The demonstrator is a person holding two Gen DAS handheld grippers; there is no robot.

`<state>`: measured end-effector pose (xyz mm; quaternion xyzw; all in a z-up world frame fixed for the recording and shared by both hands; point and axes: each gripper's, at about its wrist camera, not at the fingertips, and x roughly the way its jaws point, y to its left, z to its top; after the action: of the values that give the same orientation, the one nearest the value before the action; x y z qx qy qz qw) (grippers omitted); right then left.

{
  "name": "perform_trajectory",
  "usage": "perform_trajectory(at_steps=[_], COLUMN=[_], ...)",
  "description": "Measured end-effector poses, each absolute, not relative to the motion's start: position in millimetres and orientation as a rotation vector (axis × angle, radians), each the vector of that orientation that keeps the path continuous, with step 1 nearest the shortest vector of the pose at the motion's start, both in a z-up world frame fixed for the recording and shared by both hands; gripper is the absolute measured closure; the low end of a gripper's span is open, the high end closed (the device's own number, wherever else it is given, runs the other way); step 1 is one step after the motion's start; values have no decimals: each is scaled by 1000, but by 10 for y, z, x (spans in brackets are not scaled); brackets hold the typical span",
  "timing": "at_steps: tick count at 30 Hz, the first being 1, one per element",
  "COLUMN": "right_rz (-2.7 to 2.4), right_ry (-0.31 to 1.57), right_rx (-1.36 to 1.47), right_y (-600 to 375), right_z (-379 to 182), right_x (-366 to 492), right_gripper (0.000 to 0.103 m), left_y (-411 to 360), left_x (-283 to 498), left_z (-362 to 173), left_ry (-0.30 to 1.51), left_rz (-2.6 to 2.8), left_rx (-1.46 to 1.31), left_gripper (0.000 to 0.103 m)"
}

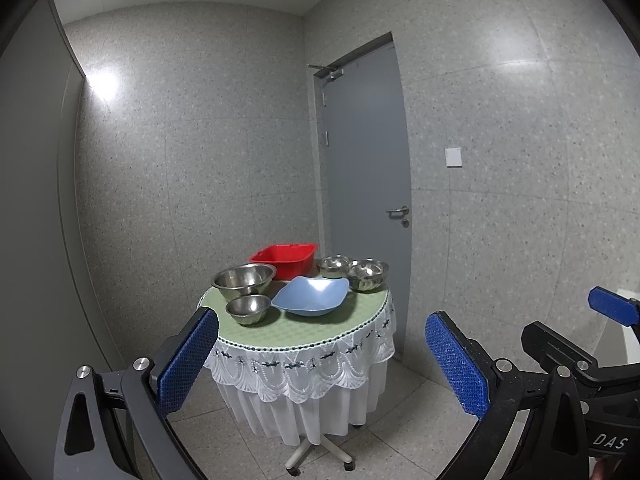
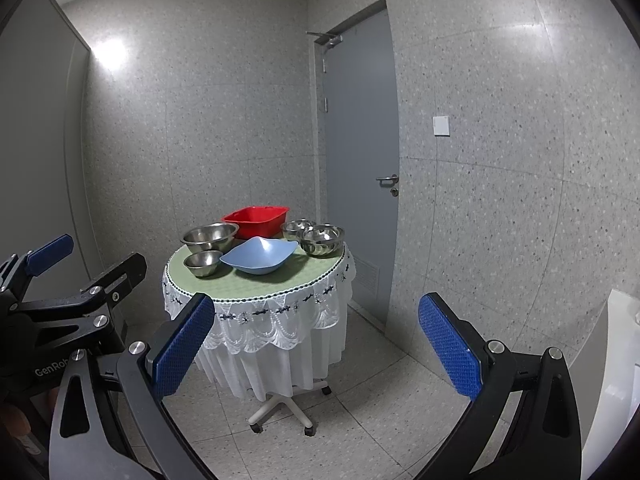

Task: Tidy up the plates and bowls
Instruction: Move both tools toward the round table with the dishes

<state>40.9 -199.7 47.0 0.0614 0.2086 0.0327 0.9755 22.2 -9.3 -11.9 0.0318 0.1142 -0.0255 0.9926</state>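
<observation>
Bowls are seen grouped on a small round table (image 1: 372, 312), set a little below centre of both frames and well apart from both grippers. A green top and white lace skirt are noted on the table, with a wheeled base (image 2: 280, 412) below.

Large steel bowl (image 1: 244, 278) at the left of the group; small steel bowl (image 1: 248, 309) just in front of it. Blue wavy-edged bowl (image 1: 311, 295) placed centrally, near the front. Two more steel bowls at the right: rear steel bowl (image 1: 334, 266) and right steel bowl (image 1: 368, 274), close together, contact not determinable. Red tub (image 1: 283, 260) at the back, partly hidden by the large steel bowl.

Left gripper (image 1: 320, 364) is held low in the left wrist frame, released, blue pads wide apart, nothing between them. Right gripper (image 2: 316, 352) is likewise spread wide and empty in the right wrist frame. Each gripper is also glimpsed at the edge of the other's view.

Grey door (image 1: 364, 184) is noted closed, right of centre, behind the table; speckled walls around.
</observation>
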Motion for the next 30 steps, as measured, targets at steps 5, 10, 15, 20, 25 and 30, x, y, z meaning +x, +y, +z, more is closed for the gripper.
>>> perform_trajectory(at_steps=[5,10,15,20,25,30], right_rz=[65,68,66,67,67,74], right_ry=[418,423,423,428,437,446], right_rx=[124,124,125,124,124,119], right_y=[-1997,-1975,-1976,-1969,-1982,-1949], right_z=[467,467,470,478,478,483], right_x=[403,393,393,404,435,510], right_gripper=[0,0,0,0,0,0], left_y=[-90,-76,-74,-45,-15,44], left_x=[224,224,219,240,276,364], left_z=[-133,-132,-129,-131,-103,-88], left_ry=[228,232,231,239,246,264], left_rz=[-50,-49,-48,-51,-52,-47], left_rx=[64,62,65,60,58,51], left_gripper=[1,1,1,1,1,1])
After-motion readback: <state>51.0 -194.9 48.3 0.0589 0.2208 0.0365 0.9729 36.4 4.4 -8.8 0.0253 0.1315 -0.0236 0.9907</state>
